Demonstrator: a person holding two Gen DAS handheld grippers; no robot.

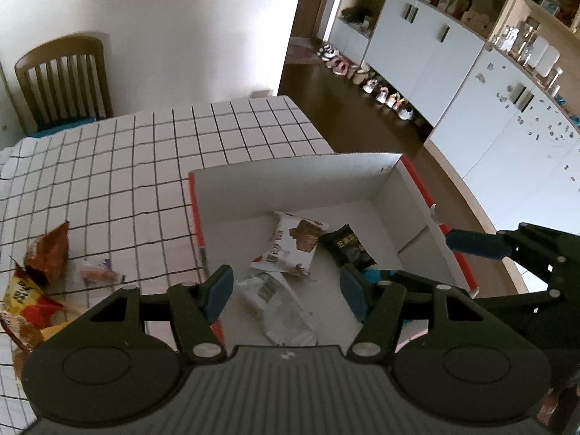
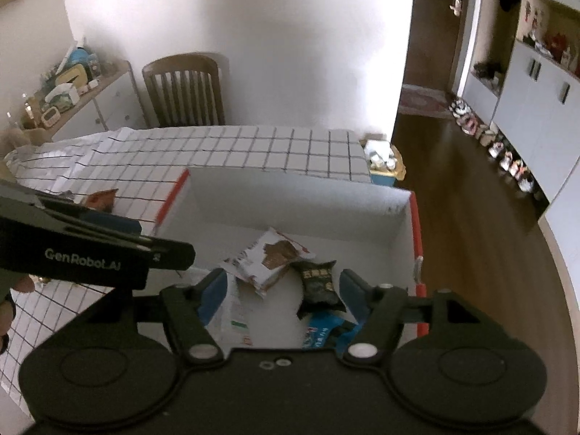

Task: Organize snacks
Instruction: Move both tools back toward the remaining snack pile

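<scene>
White cardboard lines the box (image 1: 290, 188) on the checked tablecloth (image 1: 145, 166). From the left wrist, the left gripper (image 1: 286, 290) hangs over it, jaws spread and empty, above a white packet (image 1: 290, 246), a black packet (image 1: 348, 246) and a clear wrapper (image 1: 279, 308); more snacks (image 1: 40, 275) lie outside, left. From the right wrist, the right gripper (image 2: 282, 297) likewise gapes empty over the box (image 2: 290, 199).

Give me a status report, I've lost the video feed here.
Left hand-held gripper open, empty. Right hand-held gripper open, empty. Both over the box, four snack packets inside. Snacks still on tablecloth. Nothing blocking.
</scene>
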